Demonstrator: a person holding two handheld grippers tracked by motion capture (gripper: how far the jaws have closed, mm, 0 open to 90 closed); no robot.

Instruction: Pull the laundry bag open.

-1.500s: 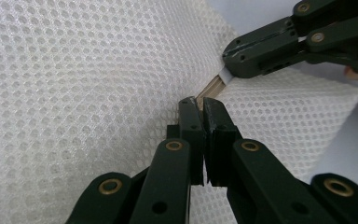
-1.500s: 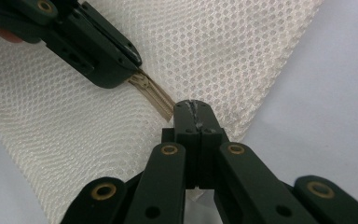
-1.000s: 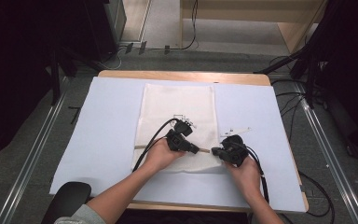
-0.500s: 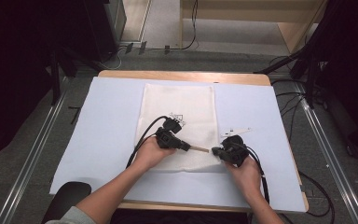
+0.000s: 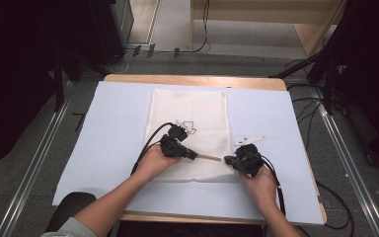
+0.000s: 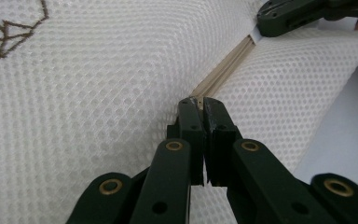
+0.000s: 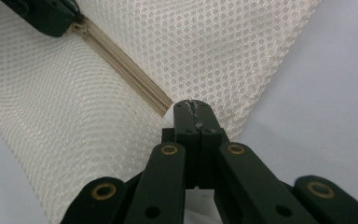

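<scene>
Where overhead blurs, zipper (image 7: 121, 65) teeth.

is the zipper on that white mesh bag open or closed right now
Closed along the stretch in view: the zipper teeth sit meshed in one tan strip across the bag, between both shut grippers.

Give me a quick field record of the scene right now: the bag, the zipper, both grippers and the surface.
bag: white mesh bag, lying flat, brown outline logo near its middle
zipper: beige zipper across the near end of the bag, stretched between the two grippers
left gripper: shut on the zipper
right gripper: shut on the zipper's end at the bag's edge
surface: pale blue sheet over a wooden table
</scene>
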